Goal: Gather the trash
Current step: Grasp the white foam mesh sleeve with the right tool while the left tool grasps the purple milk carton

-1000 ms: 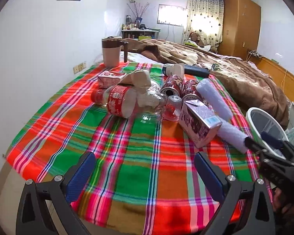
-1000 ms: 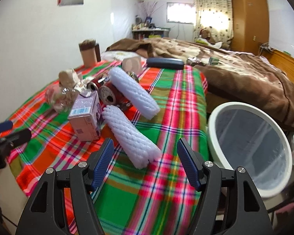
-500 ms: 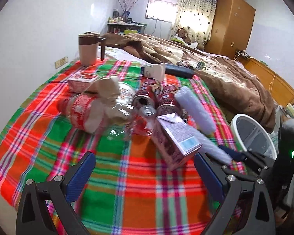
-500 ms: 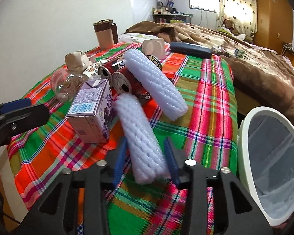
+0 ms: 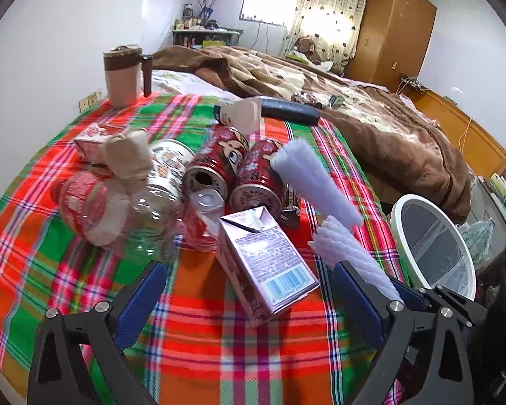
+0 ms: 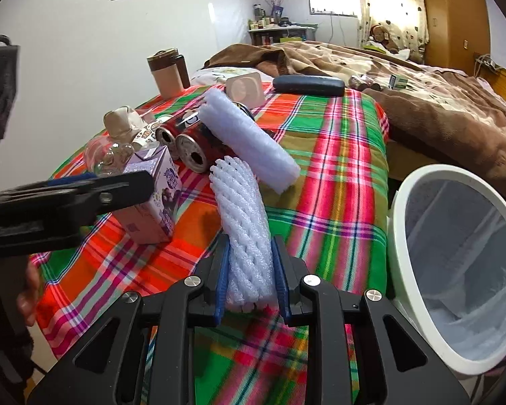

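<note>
On the plaid cloth [image 5: 219,337] lies a pile of trash: two red cans [image 5: 216,165], a red-labelled plastic bottle [image 5: 84,206], a purple carton [image 5: 266,263] and two white foam net sleeves. My right gripper [image 6: 250,246] is closing on the near foam sleeve [image 6: 243,209], and both pads press its sides. The other foam sleeve [image 6: 249,141] rests against the cans. My left gripper [image 5: 248,270] is wide open, its jaws starting to close. The carton lies between its fingers, untouched. A white bin [image 6: 455,263] with a bag liner stands at the right.
A brown-lidded mug [image 5: 123,77] stands at the far left corner. A dark case [image 5: 290,111] and a small white bottle [image 5: 243,114] lie at the cloth's far edge. A brown blanket [image 5: 388,128] covers the bed beyond.
My right gripper went from wide open to closed on the near foam sleeve. My left gripper moved forward and right, so the carton now lies between its fingers.
</note>
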`<state>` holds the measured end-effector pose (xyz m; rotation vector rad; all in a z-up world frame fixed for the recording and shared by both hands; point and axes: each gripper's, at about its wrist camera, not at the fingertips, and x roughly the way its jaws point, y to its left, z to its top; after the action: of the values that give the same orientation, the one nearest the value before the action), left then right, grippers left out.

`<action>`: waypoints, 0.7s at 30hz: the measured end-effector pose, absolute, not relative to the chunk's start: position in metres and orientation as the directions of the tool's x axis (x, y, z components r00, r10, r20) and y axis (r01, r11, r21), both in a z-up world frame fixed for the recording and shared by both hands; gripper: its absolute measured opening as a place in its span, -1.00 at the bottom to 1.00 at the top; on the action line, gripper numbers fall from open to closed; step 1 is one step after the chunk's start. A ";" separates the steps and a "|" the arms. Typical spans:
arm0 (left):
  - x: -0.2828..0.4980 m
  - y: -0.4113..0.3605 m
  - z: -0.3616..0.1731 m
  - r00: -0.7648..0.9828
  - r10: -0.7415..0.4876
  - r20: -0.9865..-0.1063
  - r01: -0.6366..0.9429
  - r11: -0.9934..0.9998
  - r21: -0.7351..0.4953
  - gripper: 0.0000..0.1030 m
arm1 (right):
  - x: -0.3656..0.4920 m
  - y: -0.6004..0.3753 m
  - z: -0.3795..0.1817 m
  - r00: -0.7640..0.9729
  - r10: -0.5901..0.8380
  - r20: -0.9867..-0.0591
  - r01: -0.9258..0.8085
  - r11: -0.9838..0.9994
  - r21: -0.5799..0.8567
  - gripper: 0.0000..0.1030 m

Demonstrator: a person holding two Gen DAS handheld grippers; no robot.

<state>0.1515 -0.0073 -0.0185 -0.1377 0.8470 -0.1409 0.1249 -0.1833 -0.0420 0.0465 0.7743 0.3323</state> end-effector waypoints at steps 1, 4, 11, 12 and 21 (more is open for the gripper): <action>0.154 -0.009 -0.021 0.649 -0.176 -0.740 0.064 0.982 -0.178 0.87 | 0.125 -0.186 -0.042 0.665 0.311 -0.679 -0.275 0.947 0.165 -0.52; 0.159 -0.013 -0.027 0.640 -0.172 -0.749 0.062 0.983 -0.173 0.87 | 0.127 -0.189 -0.043 0.662 0.313 -0.681 -0.266 0.947 0.177 -0.52; 0.171 -0.012 -0.040 0.633 -0.149 -0.760 0.028 0.985 -0.169 0.72 | 0.129 -0.190 -0.045 0.662 0.314 -0.680 -0.255 0.948 0.190 -0.52; 0.173 -0.012 -0.040 0.629 -0.147 -0.763 0.025 0.985 -0.169 0.64 | 0.129 -0.190 -0.045 0.662 0.313 -0.681 -0.254 0.949 0.188 -0.52; 0.178 -0.009 -0.048 0.613 -0.133 -0.779 0.018 0.988 -0.155 0.11 | 0.128 -0.192 -0.047 0.662 0.310 -0.682 -0.245 0.950 0.194 -0.52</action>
<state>0.1784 -0.0090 -0.0483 -0.1362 0.9079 -0.0877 0.1284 -0.1921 -0.0465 0.0878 0.7865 0.3142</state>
